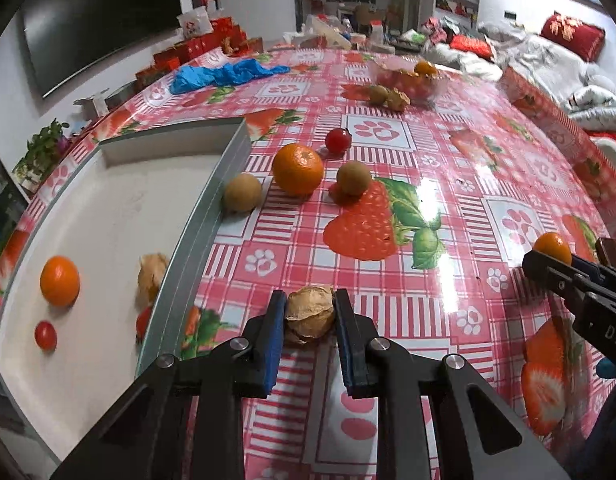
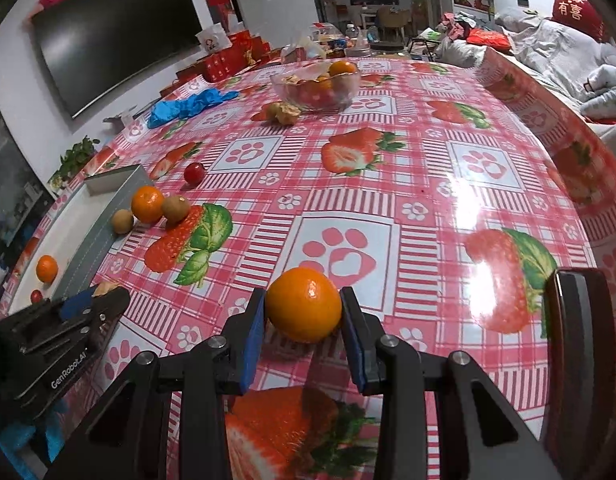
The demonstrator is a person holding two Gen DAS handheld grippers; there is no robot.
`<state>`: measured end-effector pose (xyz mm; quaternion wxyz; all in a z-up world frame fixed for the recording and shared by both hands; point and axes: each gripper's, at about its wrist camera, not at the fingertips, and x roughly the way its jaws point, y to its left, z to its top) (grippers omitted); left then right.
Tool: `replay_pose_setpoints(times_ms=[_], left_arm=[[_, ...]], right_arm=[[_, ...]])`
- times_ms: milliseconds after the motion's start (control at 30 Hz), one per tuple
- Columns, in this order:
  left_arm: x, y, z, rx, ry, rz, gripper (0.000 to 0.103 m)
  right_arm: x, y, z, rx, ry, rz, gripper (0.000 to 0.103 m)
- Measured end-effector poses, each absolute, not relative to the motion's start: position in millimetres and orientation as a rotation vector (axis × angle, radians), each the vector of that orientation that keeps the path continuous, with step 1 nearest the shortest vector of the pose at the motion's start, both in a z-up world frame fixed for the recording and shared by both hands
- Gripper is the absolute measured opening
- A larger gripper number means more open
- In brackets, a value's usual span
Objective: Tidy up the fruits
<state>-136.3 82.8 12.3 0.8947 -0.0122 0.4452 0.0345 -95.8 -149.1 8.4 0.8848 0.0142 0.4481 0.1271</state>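
Observation:
My left gripper (image 1: 310,312) is shut on a papery husked groundcherry (image 1: 310,314) just above the tablecloth, right of the white tray (image 1: 120,208). The tray holds a small orange (image 1: 60,281), a cherry tomato (image 1: 45,335), a husked groundcherry (image 1: 152,272) and a second tomato (image 1: 144,322) by its wall. My right gripper (image 2: 303,312) is shut on a small orange (image 2: 304,304) low over the table; it also shows in the left wrist view (image 1: 551,258). Loose by the tray lie an orange (image 1: 298,169), two brown longans (image 1: 242,198) (image 1: 353,178) and a cherry tomato (image 1: 337,141).
A glass bowl (image 2: 349,84) of mixed fruit stands at the far side, with a longan and a husked groundcherry (image 2: 286,112) beside it. A blue glove (image 1: 224,74) lies far left. A dark upright object (image 2: 579,344) is close on the right. Red boxes line the back edge.

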Motion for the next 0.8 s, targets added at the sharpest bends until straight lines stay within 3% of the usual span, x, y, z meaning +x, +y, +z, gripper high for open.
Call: replay_pose_setpoints(times_ms=[800], left_arm=[[-146.3, 87.8, 10.4, -0.053, 0.903, 0.069, 0.025]], right_arm=[[-98.5, -150.2, 6.4, 0.014, 0.938, 0.228, 0.039]])
